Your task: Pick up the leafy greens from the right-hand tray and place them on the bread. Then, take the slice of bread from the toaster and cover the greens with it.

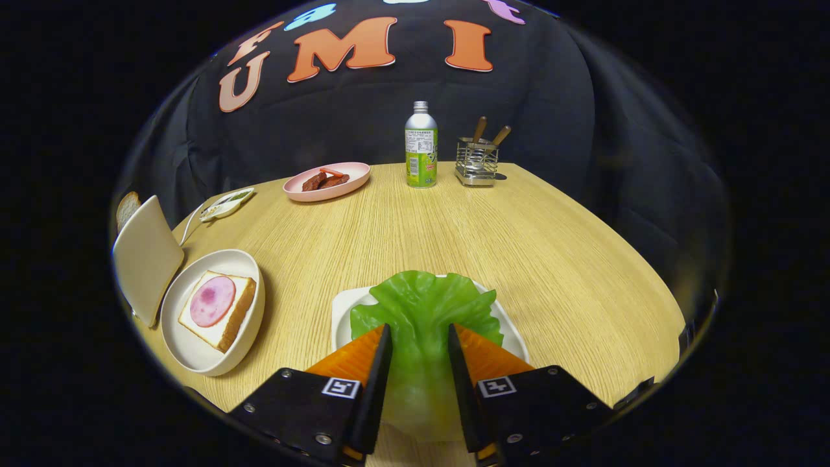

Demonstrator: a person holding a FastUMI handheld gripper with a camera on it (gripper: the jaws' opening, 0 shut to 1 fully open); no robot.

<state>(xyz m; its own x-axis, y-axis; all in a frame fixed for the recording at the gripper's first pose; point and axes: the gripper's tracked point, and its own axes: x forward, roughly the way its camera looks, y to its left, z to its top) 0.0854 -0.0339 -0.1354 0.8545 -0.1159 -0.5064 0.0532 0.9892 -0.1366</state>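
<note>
Leafy greens, a single bright green ruffled leaf, are being shown lying on a white tray at the near edge of a light wooden table. The pale stem end of the leaf is being straddled by the gripper, whose two fingers are lying on either side of it with a gap between them. Whether both fingers are pressing on the leaf cannot be told; the claw is being held part-way apart around it.

At about nine o'clock from the greens, a round white plate is being occupied by a slice of bread topped with a round pink slice of ham. Just beyond that plate, at about ten o'clock, a cream toaster is being seen with a slice of bread rising behind it.

Farther off, at eleven o'clock, a pink plate is carrying dark sausage pieces. At twelve o'clock a green-labelled bottle is standing upright, and beside it, at one o'clock, a wire utensil holder is holding wooden handles.
</note>
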